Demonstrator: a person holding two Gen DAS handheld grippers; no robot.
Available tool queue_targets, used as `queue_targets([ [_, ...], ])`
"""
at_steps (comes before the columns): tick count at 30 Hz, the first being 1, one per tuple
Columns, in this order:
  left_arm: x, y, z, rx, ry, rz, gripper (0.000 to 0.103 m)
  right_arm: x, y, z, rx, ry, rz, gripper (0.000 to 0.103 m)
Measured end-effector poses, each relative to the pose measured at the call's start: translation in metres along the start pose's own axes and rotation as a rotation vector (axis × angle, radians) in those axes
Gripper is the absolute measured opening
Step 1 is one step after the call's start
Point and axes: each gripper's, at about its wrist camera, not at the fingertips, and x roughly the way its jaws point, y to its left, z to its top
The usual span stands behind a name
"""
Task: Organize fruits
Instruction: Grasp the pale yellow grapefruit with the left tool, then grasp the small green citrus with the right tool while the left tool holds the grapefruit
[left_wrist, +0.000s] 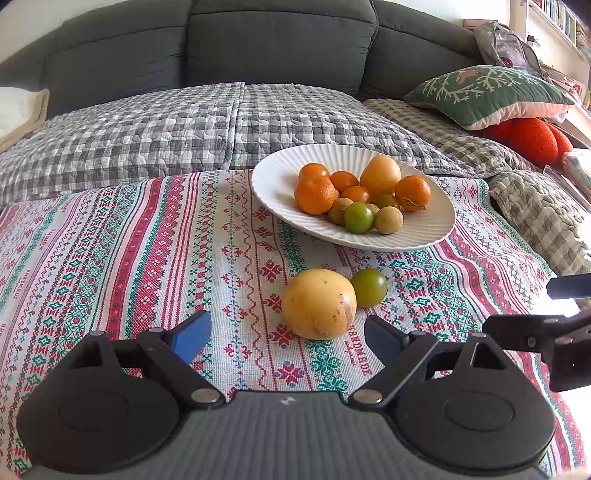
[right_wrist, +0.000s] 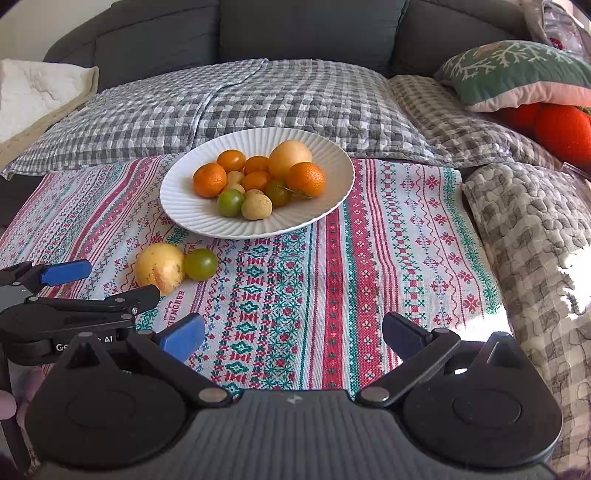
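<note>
A large yellow fruit (left_wrist: 319, 303) (right_wrist: 159, 267) lies on the patterned cloth, touching a small green fruit (left_wrist: 369, 287) (right_wrist: 200, 263) on its right. My left gripper (left_wrist: 286, 328) (right_wrist: 110, 282) is open just in front of the yellow fruit, whose near side sits at the mouth of the jaws; the blue pads do not touch it. Behind them, a white ribbed plate (left_wrist: 273, 177) (right_wrist: 177, 206) holds several oranges, a big yellow fruit and small green and pale ones. My right gripper (right_wrist: 293, 325) (left_wrist: 546, 306) is open over bare cloth, to the right of the left one.
The cloth (left_wrist: 147, 258) covers a low surface in front of a grey sofa (left_wrist: 277, 44) draped with checked quilts. A green cushion (left_wrist: 487, 92) and a red plush (left_wrist: 532, 138) lie at the right. A crumpled quilt (right_wrist: 535, 229) borders the cloth's right edge.
</note>
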Motion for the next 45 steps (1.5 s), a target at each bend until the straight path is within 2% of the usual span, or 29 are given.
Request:
queue_targets([
  [11, 0.018, -0.003, 0.001, -0.009, 0.026, -0.109, 0.046, 0.008, 0.003, 0.001, 0.005, 0.023, 0.008, 0.103],
  [16, 0.021, -0.006, 0.004, 0.008, 0.013, -0.114, 0.044, 0.010, 0.002, 0.000, 0.016, 0.031, 0.006, 0.103],
  [21, 0.026, -0.004, 0.007, 0.003, 0.015, -0.111, 0.031, 0.013, 0.003, 0.000, 0.021, 0.031, 0.004, 0.103],
  [28, 0.021, 0.001, 0.009, -0.007, 0.049, -0.123, 0.030, 0.018, 0.006, 0.000, 0.014, 0.024, 0.007, 0.103],
  [36, 0.007, 0.018, 0.016, -0.044, 0.104, -0.048, 0.030, 0.026, 0.012, 0.002, 0.004, -0.010, 0.043, 0.103],
  [45, -0.011, 0.047, 0.021, -0.080, 0.127, 0.007, 0.030, 0.043, 0.033, 0.006, -0.036, -0.033, 0.098, 0.099],
])
